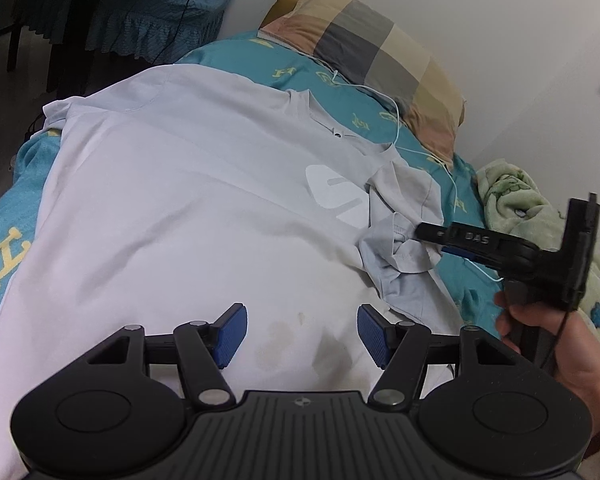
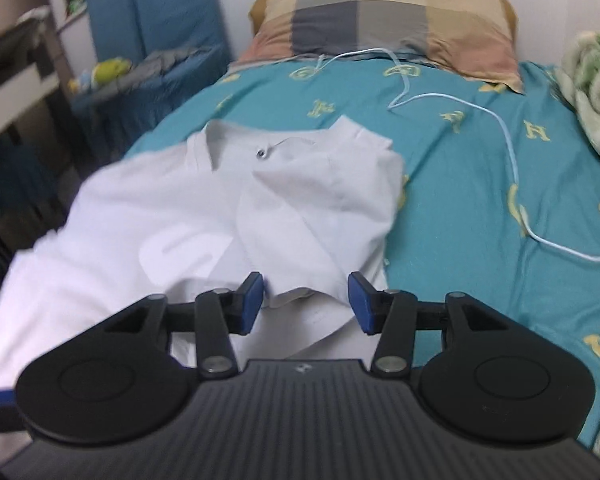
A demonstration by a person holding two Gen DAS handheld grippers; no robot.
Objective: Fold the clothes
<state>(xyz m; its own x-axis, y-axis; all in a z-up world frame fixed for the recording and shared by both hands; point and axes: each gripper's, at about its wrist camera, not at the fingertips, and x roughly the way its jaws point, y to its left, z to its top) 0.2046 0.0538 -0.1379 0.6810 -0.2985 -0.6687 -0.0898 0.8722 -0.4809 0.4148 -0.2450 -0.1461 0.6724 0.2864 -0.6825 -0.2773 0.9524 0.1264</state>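
Teal bedding with yellow letters covers the bed, and your white T-shirt lies spread flat on it. Its left sleeve hangs over the bed's edge. Bare bedding stays free to the right of the shirt. Your left hand-held gripper hovers above the stained hem, fingers wide apart. Your right hand-held gripper is wide open too, by the bunched right sleeve. A thin white cord curls nearby. Your right wrist view is blurry. A checked pillow leans on the wall.
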